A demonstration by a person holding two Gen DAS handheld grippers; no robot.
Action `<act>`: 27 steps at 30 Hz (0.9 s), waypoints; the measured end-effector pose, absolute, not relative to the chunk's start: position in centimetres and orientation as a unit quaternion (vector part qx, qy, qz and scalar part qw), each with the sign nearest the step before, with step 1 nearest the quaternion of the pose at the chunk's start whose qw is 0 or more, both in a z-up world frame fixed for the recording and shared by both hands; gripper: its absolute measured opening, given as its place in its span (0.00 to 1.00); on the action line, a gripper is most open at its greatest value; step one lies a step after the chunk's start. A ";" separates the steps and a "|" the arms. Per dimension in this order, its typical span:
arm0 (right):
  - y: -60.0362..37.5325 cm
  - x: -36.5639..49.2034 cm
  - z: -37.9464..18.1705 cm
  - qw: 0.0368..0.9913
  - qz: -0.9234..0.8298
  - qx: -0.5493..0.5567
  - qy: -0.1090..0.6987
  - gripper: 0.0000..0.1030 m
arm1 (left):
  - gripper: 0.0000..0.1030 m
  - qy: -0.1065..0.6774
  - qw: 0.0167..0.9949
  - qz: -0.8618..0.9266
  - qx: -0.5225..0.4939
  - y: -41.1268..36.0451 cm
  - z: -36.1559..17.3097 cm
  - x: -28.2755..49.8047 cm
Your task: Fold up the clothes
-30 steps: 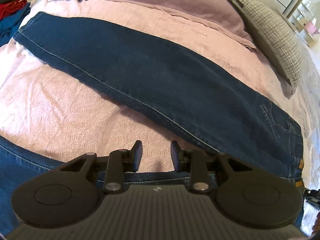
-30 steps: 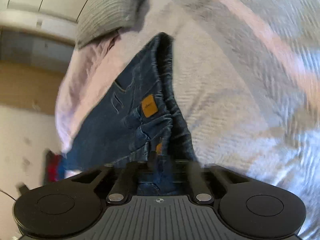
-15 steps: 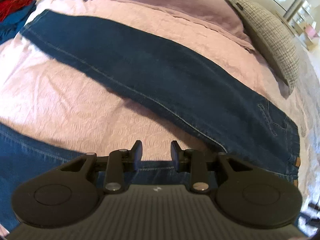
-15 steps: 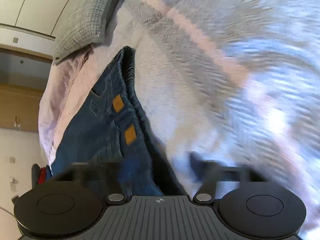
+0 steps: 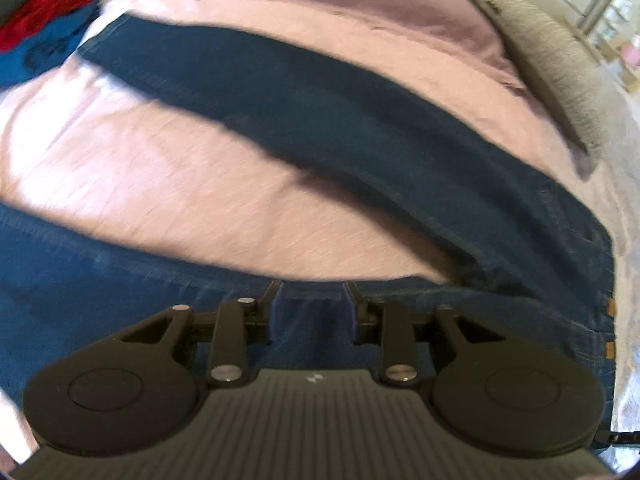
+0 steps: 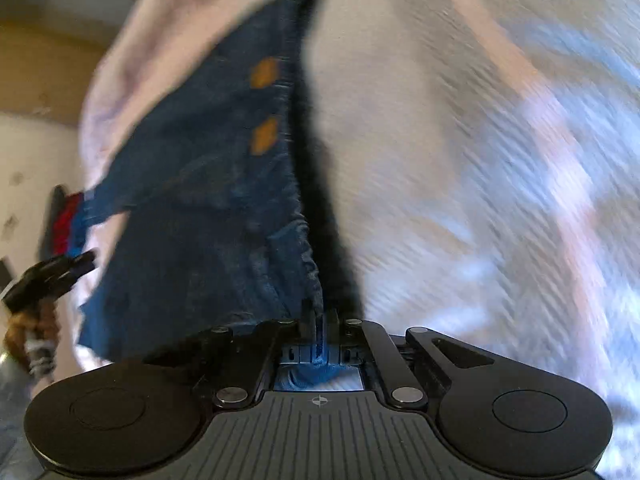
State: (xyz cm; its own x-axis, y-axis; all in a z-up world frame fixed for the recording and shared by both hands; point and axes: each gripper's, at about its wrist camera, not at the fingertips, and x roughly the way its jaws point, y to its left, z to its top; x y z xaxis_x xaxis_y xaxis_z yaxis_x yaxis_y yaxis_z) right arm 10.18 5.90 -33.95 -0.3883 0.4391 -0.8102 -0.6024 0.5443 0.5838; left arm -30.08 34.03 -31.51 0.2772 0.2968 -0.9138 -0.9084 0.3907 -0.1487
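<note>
Denim filled both of our views: the dark blue jeans (image 5: 360,120) lay spread over the pink bedspread (image 5: 180,184), one leg running across ahead of our left gripper (image 5: 312,308) and the other passing directly beneath it. That gripper's fingers stood partly apart, with denim showing in the gap between them; whether the pads were pressing on the cloth, we could not tell. Beyond the far leg, to the right, lay a grey pillow (image 5: 560,76), and far off to the left a heap of red and blue clothes (image 5: 44,36).

Our right gripper (image 6: 320,320) had its fingers drawn narrow and clamped on the gathered waistband edge of the jeans, a bunch of blue cloth pinched between them. From there the waistband (image 6: 296,128) ran straight away from the gripper, with two tan patches (image 6: 264,72) just left of it.
</note>
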 end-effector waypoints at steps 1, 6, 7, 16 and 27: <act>6.5 9.8 -34.1 0.557 0.467 -0.062 0.684 0.00 | 0.25 0.431 0.707 0.429 -0.362 33.9 -31.7 -30.8; 7.5 9.3 -34.0 0.566 0.435 -0.037 0.699 0.13 | 0.27 0.418 0.682 0.470 -0.373 33.6 -31.2 -34.9; 6.9 9.2 -33.7 0.573 0.420 -0.012 0.703 0.27 | 0.27 0.415 0.676 0.480 -0.374 33.5 -31.1 -35.9; 1.8 6.3 -33.1 0.658 0.232 0.186 0.692 0.64 | 0.35 0.365 0.580 0.610 -0.397 35.7 -30.9 -48.5; 4.1 2.8 -30.5 0.749 0.148 0.049 0.644 0.64 | 0.37 0.386 0.495 0.674 -0.389 42.7 -36.4 -60.4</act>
State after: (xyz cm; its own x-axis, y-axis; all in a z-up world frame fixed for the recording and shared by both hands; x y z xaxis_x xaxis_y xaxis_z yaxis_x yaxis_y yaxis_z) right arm 2.78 4.11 -30.47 0.1278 0.2854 -0.9499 -0.1590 0.9512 0.2644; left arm -60.38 42.69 -36.37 -0.2071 0.3672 -0.9068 -0.9680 -0.2114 0.1355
